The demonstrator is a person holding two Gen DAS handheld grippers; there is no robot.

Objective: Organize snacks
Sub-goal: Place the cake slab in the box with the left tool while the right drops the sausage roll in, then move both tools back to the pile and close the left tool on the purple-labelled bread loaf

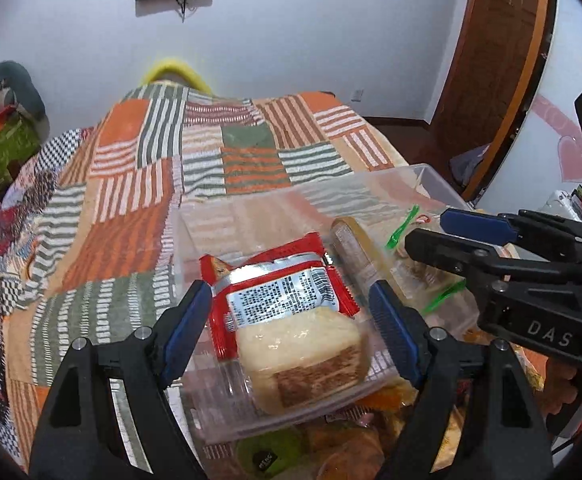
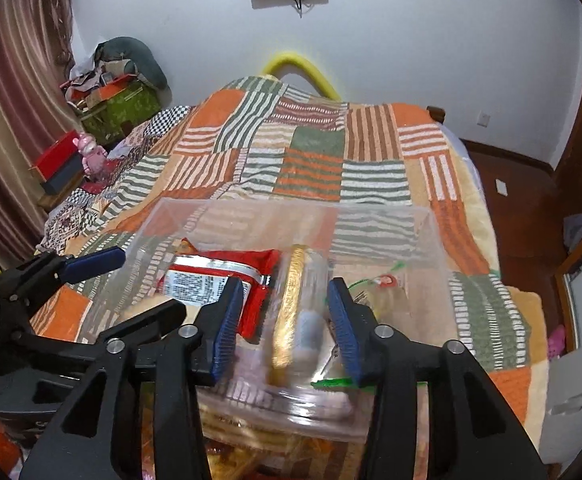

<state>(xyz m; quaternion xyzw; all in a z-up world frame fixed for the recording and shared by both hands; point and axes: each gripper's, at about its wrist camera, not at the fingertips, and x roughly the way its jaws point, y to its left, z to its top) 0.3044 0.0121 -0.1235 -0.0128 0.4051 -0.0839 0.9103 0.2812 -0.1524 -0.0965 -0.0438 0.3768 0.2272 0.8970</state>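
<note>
Red snack packet (image 1: 287,304) lies between released left tongs (image 1: 291,308) — gold-edged packet (image 2: 291,312) between released right tongs (image 2: 287,320).

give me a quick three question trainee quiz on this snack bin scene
1. True or false: the red foil-backed cake packet lies inside the clear plastic bin.
2. What lies between the right claw fingers: A) the gold-edged clear tube packet, B) a banana, C) a mug?
3. Fill in: the bin sits on a patchwork striped ____.

Key: 1 true; 2 A; 3 blanket. Left claw stands open around the cake packet.
</note>
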